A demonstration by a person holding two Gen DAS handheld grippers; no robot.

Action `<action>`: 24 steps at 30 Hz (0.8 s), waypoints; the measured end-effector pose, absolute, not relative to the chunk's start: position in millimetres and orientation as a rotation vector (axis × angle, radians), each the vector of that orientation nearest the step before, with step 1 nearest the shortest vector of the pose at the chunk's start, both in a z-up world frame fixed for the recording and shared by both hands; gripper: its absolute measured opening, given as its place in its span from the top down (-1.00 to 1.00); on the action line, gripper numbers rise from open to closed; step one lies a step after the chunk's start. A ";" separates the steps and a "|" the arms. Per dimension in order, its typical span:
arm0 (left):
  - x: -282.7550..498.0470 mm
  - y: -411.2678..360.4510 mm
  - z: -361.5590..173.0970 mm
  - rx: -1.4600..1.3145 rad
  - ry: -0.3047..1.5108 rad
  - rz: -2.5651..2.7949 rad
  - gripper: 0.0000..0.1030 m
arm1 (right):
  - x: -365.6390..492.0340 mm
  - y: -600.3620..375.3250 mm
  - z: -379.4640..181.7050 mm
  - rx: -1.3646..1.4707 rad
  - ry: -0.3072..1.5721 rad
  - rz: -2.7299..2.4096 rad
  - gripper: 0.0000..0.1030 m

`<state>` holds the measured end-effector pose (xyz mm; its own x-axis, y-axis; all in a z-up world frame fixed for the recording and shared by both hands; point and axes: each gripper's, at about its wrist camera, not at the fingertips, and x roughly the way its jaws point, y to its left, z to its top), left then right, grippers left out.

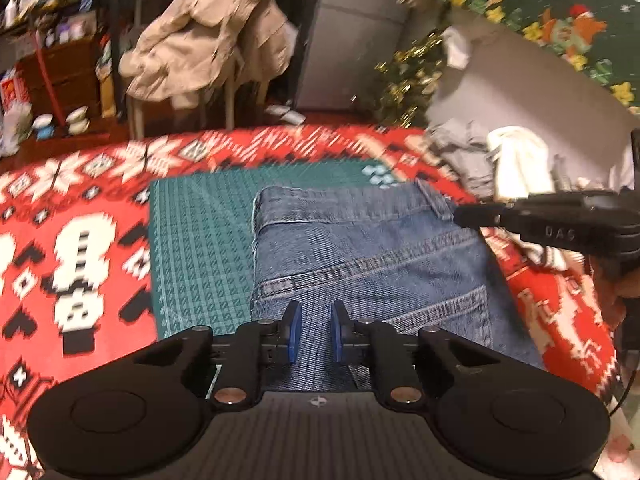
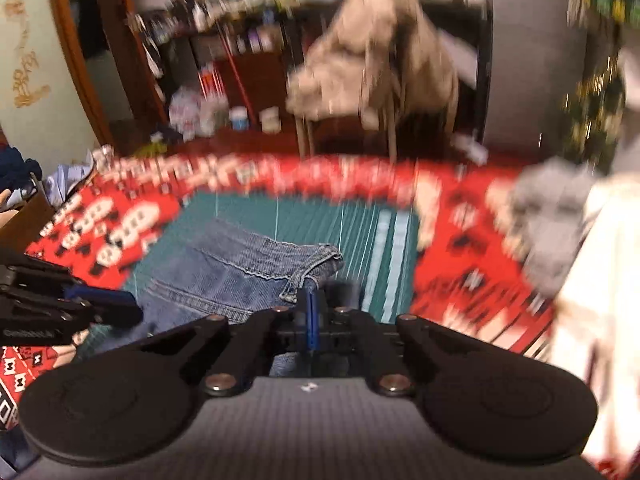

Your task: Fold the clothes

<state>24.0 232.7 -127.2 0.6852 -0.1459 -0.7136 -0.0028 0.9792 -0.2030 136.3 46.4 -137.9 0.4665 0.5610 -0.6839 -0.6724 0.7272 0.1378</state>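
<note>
1. One pair of folded jeans [image 1: 360, 260] is lying on one green mat [image 1: 200, 240], which is sitting on a red patterned cloth [image 1: 80, 220] covering the surface.
2. Two crumpled garments, one grey [image 1: 460, 152] and one cream [image 1: 516, 164], are lying at the cloth's far right.
3. One beige coat [image 1: 208, 28] is hanging over a chair beyond.
4. The left claw [image 1: 314, 330] is gripping the jeans' near edge, denim filling its narrow gap.
5. The right claw [image 2: 314, 320] is clenched fully; it is sitting at the jeans' belt-loop corner, though whether denim is pinched I cannot tell.
</note>
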 end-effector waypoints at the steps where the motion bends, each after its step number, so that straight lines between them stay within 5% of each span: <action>1: 25.5 231.7 -126.7 -0.198 0.814 -0.088 0.73 | 132.9 44.5 -130.9 -0.165 0.748 0.759 1.00; 12: 23.3 229.8 -154.6 -0.171 0.877 -0.080 0.78 | 146.3 44.0 -194.0 -0.187 0.820 0.691 0.98; 17: 9.2 238.3 -146.3 -0.196 0.852 -0.090 0.78 | 150.5 30.6 -187.9 -0.138 0.824 0.695 0.67; 24: -14.6 255.9 -135.5 -0.280 0.858 -0.125 0.79 | 140.7 -14.3 -160.2 0.007 0.884 0.762 0.64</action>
<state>-14.6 255.9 -135.5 0.6492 -0.2207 -0.7279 -0.0035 0.9561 -0.2929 140.7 -14.3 -160.2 0.3930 0.6029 -0.6943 -0.5975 0.7413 0.3056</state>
